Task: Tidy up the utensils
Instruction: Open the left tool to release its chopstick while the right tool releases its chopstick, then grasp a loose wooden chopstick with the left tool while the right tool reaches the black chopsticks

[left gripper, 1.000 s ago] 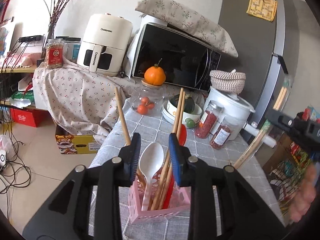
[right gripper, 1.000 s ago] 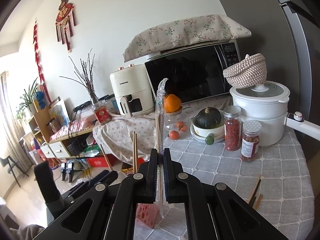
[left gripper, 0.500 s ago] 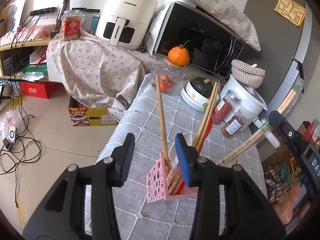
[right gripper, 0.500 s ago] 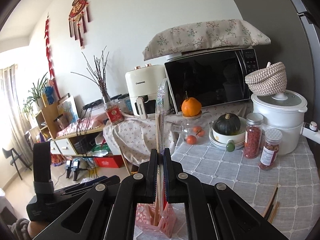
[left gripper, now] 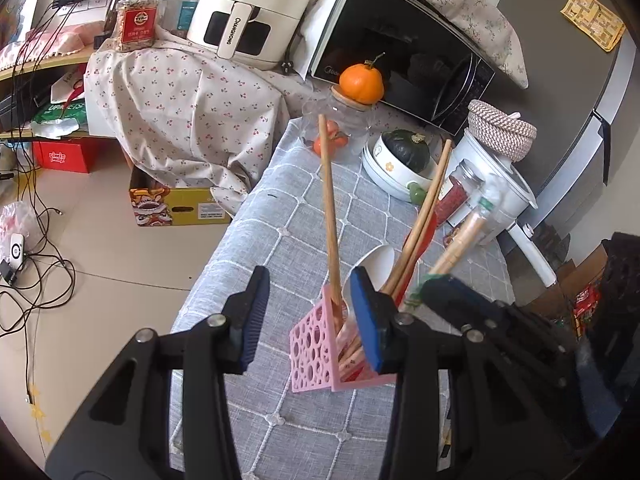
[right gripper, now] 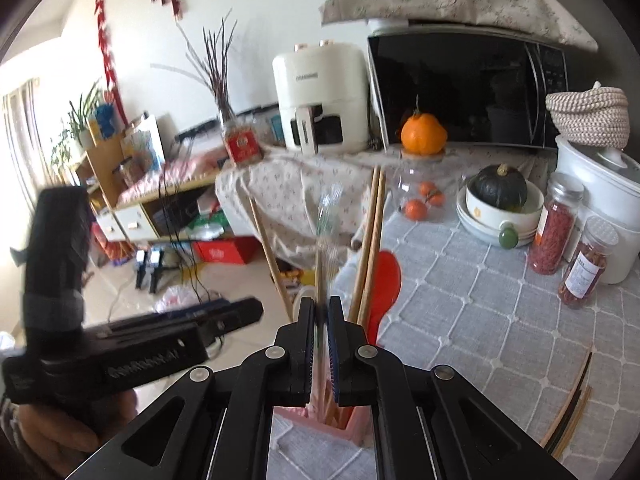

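A pink perforated holder point(left gripper: 316, 354) stands on the grey checked tablecloth and holds wooden chopsticks point(left gripper: 331, 216), a white spoon point(left gripper: 374, 260) and a red spoon point(right gripper: 386, 280). My left gripper point(left gripper: 308, 320) is open, its jaws around the holder's left corner. My right gripper point(right gripper: 320, 340) is shut on a plastic-wrapped pack of chopsticks point(right gripper: 326, 224) directly above the holder point(right gripper: 352, 426). The pack also shows in the left wrist view point(left gripper: 464, 236), slanting down toward the holder. Loose chopsticks point(right gripper: 572, 412) lie on the cloth at the right.
At the back stand a glass jar with an orange on it point(left gripper: 360, 80), a bowl with a green squash point(left gripper: 404, 156), two spice jars point(right gripper: 556, 224), a white rice cooker point(right gripper: 600, 184), a microwave point(left gripper: 404, 56) and an air fryer point(left gripper: 252, 8). The table's left edge point(left gripper: 224, 248) drops to the floor.
My right gripper has brought the wrapped chopsticks down and in, over the holder. My left gripper has risen and tilted down, its jaws wider around the holder's corner.
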{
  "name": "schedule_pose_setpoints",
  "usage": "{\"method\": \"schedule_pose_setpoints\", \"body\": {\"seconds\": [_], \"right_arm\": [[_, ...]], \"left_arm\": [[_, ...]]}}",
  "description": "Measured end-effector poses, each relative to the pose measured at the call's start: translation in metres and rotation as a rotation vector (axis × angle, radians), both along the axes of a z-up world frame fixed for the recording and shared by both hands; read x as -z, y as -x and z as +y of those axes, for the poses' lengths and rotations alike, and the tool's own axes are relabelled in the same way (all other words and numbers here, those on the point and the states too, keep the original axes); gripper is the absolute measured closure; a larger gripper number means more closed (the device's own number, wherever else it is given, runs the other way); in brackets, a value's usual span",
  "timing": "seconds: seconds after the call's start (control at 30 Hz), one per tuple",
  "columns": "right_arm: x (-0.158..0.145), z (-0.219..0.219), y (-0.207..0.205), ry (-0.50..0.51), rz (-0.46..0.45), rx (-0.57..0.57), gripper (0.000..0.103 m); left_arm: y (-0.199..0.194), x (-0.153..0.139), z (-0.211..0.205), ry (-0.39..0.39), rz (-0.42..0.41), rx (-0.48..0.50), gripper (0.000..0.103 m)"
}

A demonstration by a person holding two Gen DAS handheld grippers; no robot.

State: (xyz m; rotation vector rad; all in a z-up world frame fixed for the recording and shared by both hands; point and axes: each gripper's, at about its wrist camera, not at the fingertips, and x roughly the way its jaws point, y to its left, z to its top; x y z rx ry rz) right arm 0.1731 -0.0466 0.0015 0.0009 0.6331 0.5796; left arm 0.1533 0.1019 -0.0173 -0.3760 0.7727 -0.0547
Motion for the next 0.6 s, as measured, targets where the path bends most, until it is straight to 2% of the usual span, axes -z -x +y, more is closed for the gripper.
{"method": "schedule_pose_setpoints", "body": {"seconds": [0.03,0.1,0.2,0.3,0.47,0.5,0.6], "right_arm": [[0.008,0.006,-0.001,0.062,0.003,0.018,0.095],[0.018,0.007,-0.003,0.08,0.029,0.018,0.095],[0.017,-0.007,-0.007,0.01,0.074,0.032,0.094],[0.001,-0.033,-0.006,-0.059,0.071,0.087,0.085],[-0.024,-0.085,-0.005,-0.127,0.086,0.184,0.082],[-0.029,-0.097,-0.005,-0.128,0.09,0.213,0.079],[-0.04,-0.133,-0.001,-0.123,0.11,0.299,0.058]], "left_arm": [[0.0,0.0,0.0,0.002,0.001,0.002,0.06],[0.001,-0.002,-0.001,0.009,0.0,0.009,0.06],[0.002,-0.006,-0.001,0.022,-0.004,0.016,0.06],[0.005,-0.012,-0.005,0.024,-0.017,0.029,0.06],[0.009,-0.018,-0.027,0.01,-0.018,0.079,0.06],[0.009,-0.019,-0.034,0.004,-0.014,0.094,0.06],[0.01,-0.019,-0.059,-0.028,0.002,0.148,0.059]]}}
